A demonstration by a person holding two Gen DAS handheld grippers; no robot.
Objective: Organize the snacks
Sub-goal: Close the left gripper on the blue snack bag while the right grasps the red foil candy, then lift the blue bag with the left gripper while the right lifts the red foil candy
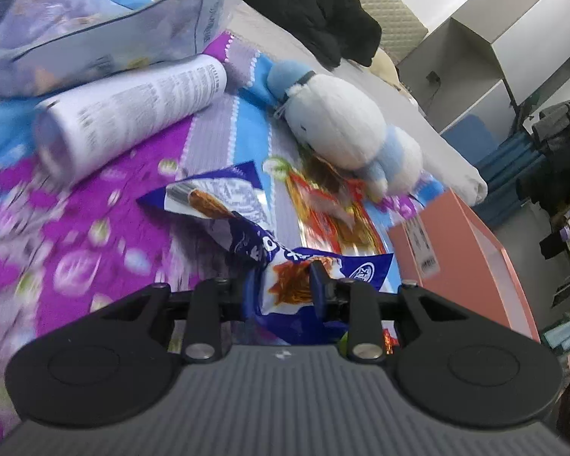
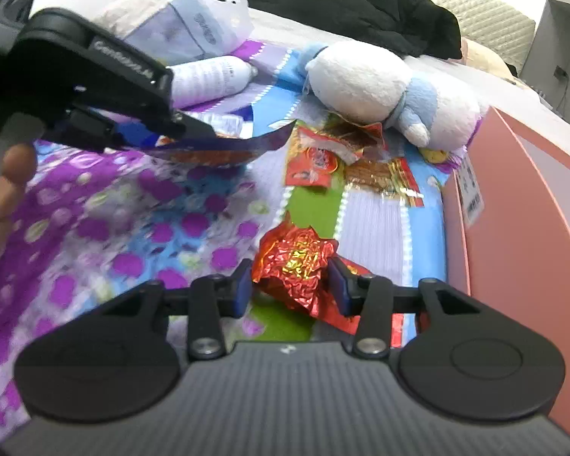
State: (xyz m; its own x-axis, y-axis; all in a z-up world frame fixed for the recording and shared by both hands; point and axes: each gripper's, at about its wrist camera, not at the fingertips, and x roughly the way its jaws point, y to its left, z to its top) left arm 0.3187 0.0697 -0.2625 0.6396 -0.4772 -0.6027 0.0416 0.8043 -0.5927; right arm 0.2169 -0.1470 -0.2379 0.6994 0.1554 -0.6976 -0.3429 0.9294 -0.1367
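Observation:
My left gripper (image 1: 285, 292) is shut on a blue snack packet (image 1: 247, 235), which bulges up between its fingers. The right wrist view shows the same gripper (image 2: 186, 129) at upper left, lifted over the bedspread with the blue packet (image 2: 224, 152) hanging from it. My right gripper (image 2: 290, 285) is shut on a crumpled red foil wrapper (image 2: 296, 262), both blue pads pressing its sides. More red and gold snack packets (image 2: 311, 159) (image 1: 334, 216) lie flat on the bedspread near a plush toy. A pink box (image 2: 513, 190) (image 1: 456, 235) stands open at the right.
A white and blue plush toy (image 2: 364, 79) lies beyond the red packets. A white printed tube (image 1: 133, 114) and a clear plastic bag (image 1: 95, 30) sit at the back left. Black clothing (image 2: 361, 3) is piled behind. A hand (image 2: 0, 190) shows at the left edge.

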